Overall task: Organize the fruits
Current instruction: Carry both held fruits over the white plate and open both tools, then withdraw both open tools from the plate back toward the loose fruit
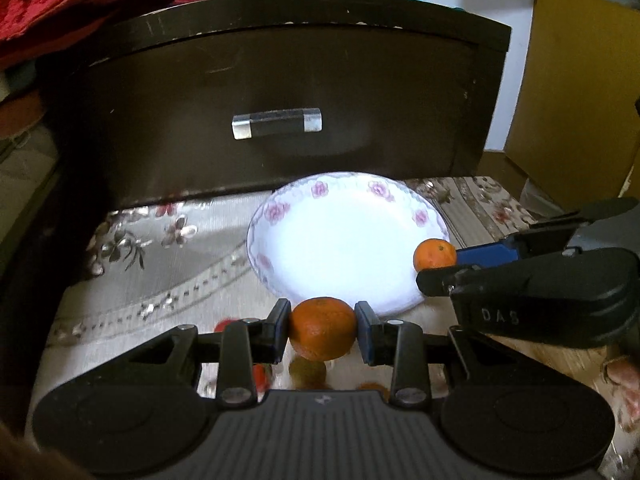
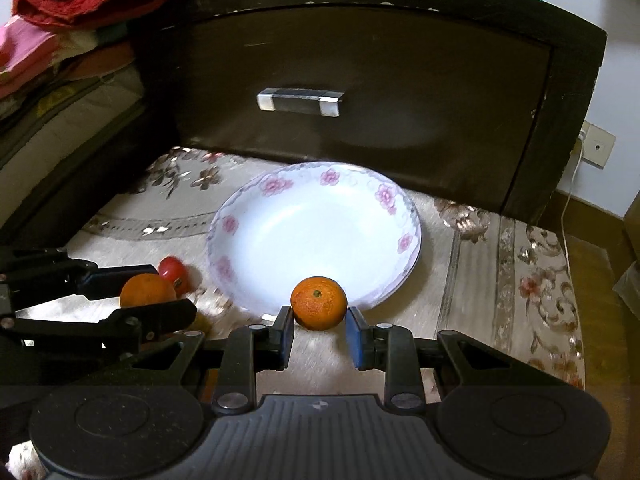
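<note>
In front of me stands a dark nightstand, its drawer shut, with a handle of silver ends and dark middle. Red cloth lies heaped at upper left beside it. Under me spreads a pale cloth with a brown flower pattern. The wall is white, with a socket and a thin white cord hanging from it. A yellow-brown box stands at right. Wooden floor shows past the cloth's edge.

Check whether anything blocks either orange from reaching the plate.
Nothing visible does. The left gripper holds one orange, the right gripper the other orange, both at the plate near edge; its bowl is bare.
</note>
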